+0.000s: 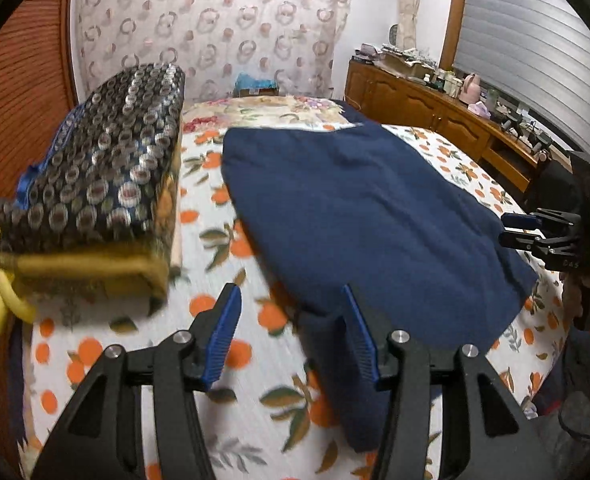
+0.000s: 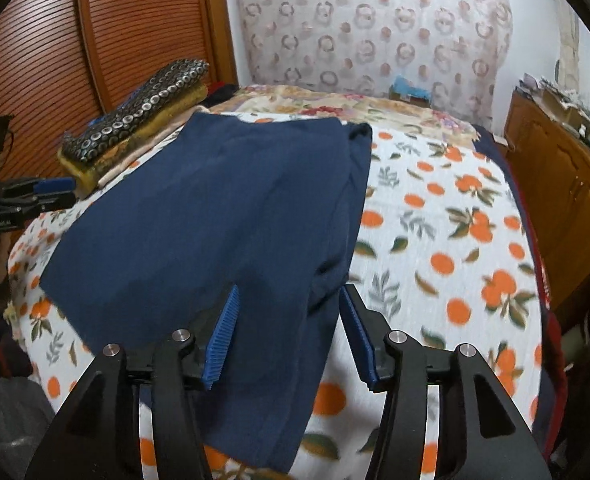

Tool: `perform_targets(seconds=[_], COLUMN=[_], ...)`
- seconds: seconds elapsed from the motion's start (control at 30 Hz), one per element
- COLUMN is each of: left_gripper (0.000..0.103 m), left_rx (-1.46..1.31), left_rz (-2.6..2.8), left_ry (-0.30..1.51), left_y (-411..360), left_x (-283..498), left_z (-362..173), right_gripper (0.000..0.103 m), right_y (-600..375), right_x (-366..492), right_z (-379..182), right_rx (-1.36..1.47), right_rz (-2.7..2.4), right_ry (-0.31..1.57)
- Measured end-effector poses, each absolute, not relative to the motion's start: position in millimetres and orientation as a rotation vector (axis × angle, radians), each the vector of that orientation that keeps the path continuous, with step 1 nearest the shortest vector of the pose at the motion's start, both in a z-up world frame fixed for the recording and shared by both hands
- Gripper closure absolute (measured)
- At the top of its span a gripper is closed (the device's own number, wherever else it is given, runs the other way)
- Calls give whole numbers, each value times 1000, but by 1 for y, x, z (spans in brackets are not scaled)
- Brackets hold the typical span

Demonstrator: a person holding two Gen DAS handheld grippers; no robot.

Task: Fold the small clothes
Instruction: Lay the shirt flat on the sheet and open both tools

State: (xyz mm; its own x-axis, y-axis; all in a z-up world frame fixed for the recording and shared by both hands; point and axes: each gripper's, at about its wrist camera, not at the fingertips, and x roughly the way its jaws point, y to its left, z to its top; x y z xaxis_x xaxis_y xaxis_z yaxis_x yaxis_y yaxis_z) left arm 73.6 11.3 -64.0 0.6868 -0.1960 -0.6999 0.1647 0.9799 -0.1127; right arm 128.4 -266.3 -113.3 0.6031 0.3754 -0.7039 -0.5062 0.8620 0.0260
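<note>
A navy blue garment [image 1: 367, 208] lies spread on the orange-print bedspread [image 1: 255, 412]. It also shows in the right wrist view [image 2: 215, 216], with a flap hanging over the near bed edge. My left gripper [image 1: 291, 332] is open and empty, above the garment's near left part. My right gripper [image 2: 287, 332] is open and empty, its fingers standing either side of the garment's near right part. The right gripper shows at the right edge of the left wrist view [image 1: 535, 232]. The left gripper shows at the left edge of the right wrist view [image 2: 35, 196].
A folded stack with a dark ring-patterned cloth on top [image 1: 107, 184] sits at the bed's left side, also in the right wrist view [image 2: 143, 108]. A wooden cabinet with clutter [image 1: 435, 96] runs along the right. A slatted wooden door [image 2: 55, 60] stands at the left.
</note>
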Motion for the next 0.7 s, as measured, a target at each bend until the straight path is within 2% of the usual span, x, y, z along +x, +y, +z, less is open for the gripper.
perform_targets(seconds=[0.7], left_gripper=[52], left_rx=[-91], left_rz=[-267], left_ry=[846], left_y=[-4], left_x=[44], left_z=[-85], right_gripper=[49], right_y=[-264], right_x=[109], right_z=[-131], right_rx=[-213], right_rz=[501], right_ry=[824])
